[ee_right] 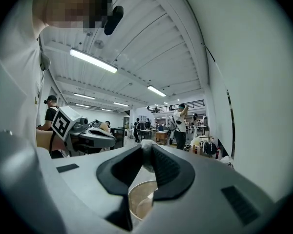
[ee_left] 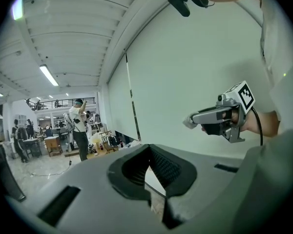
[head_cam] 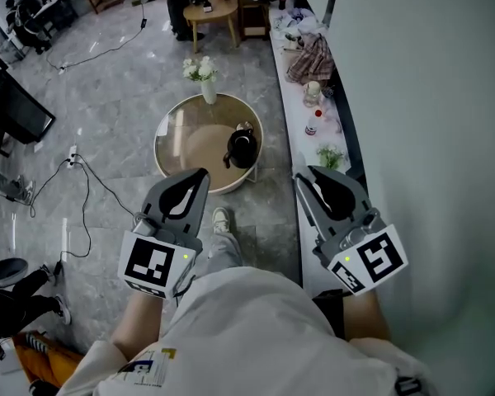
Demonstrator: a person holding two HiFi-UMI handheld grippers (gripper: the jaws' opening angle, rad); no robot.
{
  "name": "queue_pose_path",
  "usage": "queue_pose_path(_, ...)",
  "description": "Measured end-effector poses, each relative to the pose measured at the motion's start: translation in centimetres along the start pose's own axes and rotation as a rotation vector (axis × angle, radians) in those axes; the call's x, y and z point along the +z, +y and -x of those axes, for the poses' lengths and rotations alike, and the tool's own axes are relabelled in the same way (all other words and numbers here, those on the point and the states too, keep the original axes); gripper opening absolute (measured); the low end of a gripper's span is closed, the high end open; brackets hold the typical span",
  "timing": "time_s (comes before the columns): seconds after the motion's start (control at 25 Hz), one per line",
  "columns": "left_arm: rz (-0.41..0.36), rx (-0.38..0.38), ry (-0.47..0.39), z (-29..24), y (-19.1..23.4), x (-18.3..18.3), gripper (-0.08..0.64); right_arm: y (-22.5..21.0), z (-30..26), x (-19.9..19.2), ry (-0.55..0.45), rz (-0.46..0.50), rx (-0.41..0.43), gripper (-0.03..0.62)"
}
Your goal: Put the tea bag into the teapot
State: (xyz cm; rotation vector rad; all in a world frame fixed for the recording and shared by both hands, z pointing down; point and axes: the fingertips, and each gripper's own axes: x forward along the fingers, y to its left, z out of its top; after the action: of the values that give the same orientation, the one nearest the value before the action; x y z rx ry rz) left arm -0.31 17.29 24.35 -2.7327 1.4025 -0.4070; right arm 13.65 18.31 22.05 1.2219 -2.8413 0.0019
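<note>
Left hand-held gripper [head_cam: 200, 174]: held at waist height, pointing forward, well short of the round surface [head_cam: 169, 126]. Jaws clenched, tips together, nothing between them. Judged to be idle here, kept level with its partner and free to steady the pot or lift a lid later.

Centre, far of both grippers: the round surface stands on the floor with a vase of flowers [head_cam: 205, 77] at its far edge. The black teapot [head_cam: 242, 147] sits on the right half, upright, handle arched over the top. Cannot tell whether its lid is on.

Right hand-held gripper [head_cam: 307, 176]: same height, also pointing forward. Its jaws are grasping the tea bag [ee_right: 146, 152], a small pale lump pinched right at the tips. A tip grip suits this job, since the bag hangs clear of the jaws and can drop straight into a narrow opening.

The tea bag is in the air, well apart from the teapot and near-right of it. The carry is judged to be under way, the drop not yet begun. The next move needs a reach forward and left, down over the pot's mouth.

Far right: a wall shelf [head_cam: 293, 139] with clutter, not involved.
</note>
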Motion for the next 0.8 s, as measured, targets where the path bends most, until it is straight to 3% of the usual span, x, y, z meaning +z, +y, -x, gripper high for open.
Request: queue_pose_path(0.8, 0.012, -0.122, 0.045, -14.0, 18.6, -1.4, 0.008, -8.6, -21.3, 0.0, 0.088, -0.009, -0.077, 0.058)
